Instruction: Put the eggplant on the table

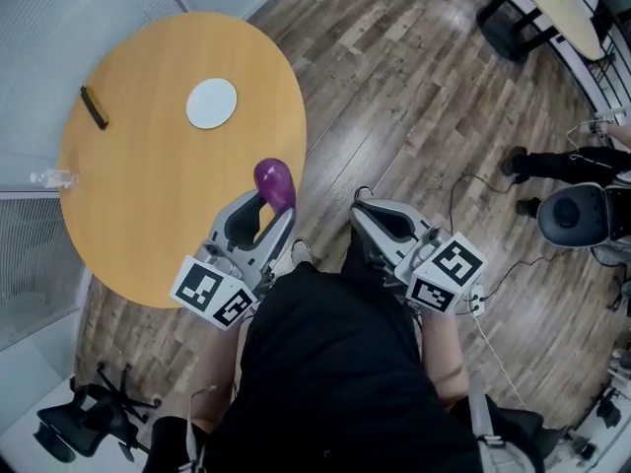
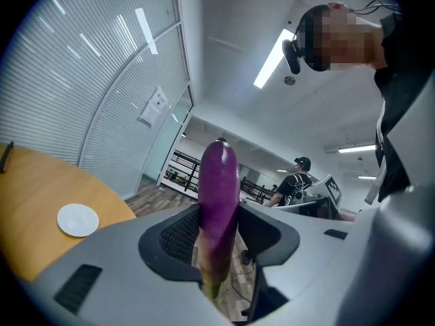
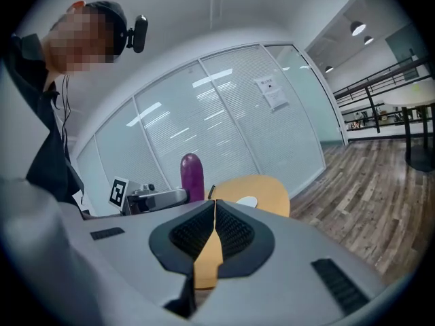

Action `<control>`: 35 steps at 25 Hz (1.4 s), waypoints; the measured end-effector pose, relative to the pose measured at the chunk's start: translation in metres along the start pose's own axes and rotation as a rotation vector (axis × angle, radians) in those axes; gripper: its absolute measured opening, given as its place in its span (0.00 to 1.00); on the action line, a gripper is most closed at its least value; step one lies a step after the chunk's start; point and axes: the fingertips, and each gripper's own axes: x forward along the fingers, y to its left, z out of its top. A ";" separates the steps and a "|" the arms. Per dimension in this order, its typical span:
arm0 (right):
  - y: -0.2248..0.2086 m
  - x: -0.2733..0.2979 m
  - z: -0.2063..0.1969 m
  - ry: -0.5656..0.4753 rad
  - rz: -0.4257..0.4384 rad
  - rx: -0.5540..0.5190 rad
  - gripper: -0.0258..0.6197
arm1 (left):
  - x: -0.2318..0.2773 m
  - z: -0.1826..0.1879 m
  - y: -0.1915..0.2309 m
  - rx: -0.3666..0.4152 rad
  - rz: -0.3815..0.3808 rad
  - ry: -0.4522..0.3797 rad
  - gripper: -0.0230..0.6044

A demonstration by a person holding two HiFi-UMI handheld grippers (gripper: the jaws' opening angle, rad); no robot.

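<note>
A purple eggplant (image 1: 275, 182) stands upright in my left gripper (image 1: 264, 215), whose jaws are shut on its lower end near the stem. In the left gripper view the eggplant (image 2: 218, 202) rises between the two pads. It hangs over the near right edge of the round wooden table (image 1: 148, 195). My right gripper (image 1: 380, 215) is held over the wooden floor to the right of the table, shut with nothing between its pads. From the right gripper view the eggplant (image 3: 192, 176) shows beyond the left gripper, with the table (image 3: 265, 190) behind it.
A white plate (image 1: 212, 103) lies on the table's far side, a dark flat bar (image 1: 94, 107) near its left rim, a clear bottle (image 1: 54, 177) at its left edge. Glass walls with blinds stand behind. An office chair (image 1: 79, 427) is at lower left; a seated person's legs (image 1: 562, 166) at right.
</note>
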 end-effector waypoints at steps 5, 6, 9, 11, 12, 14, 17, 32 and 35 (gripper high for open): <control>-0.047 0.010 0.035 0.047 0.048 -0.036 0.07 | 0.039 0.019 0.009 -0.030 0.083 -0.051 0.34; -0.056 0.010 0.043 0.055 0.055 -0.045 0.07 | 0.048 0.024 0.009 -0.033 0.093 -0.057 0.34; -0.081 0.008 0.060 0.070 0.081 -0.062 0.07 | 0.079 0.034 0.006 -0.027 0.113 -0.071 0.34; -0.097 0.003 0.064 0.082 0.096 -0.055 0.07 | 0.094 0.036 0.003 -0.032 0.139 -0.074 0.34; -0.106 0.000 0.067 0.088 0.100 -0.050 0.07 | 0.103 0.037 0.000 -0.035 0.157 -0.075 0.34; -0.128 -0.006 0.074 0.106 0.102 -0.043 0.07 | 0.123 0.036 -0.003 -0.041 0.197 -0.068 0.34; -0.154 -0.014 0.082 0.127 0.122 -0.044 0.07 | 0.150 0.029 -0.005 -0.066 0.247 -0.059 0.34; -0.201 -0.022 0.081 0.245 0.292 -0.026 0.07 | 0.197 0.010 -0.028 -0.172 0.396 -0.090 0.34; -0.200 -0.014 0.075 0.264 0.322 0.001 0.07 | 0.190 0.007 -0.026 -0.177 0.427 -0.080 0.34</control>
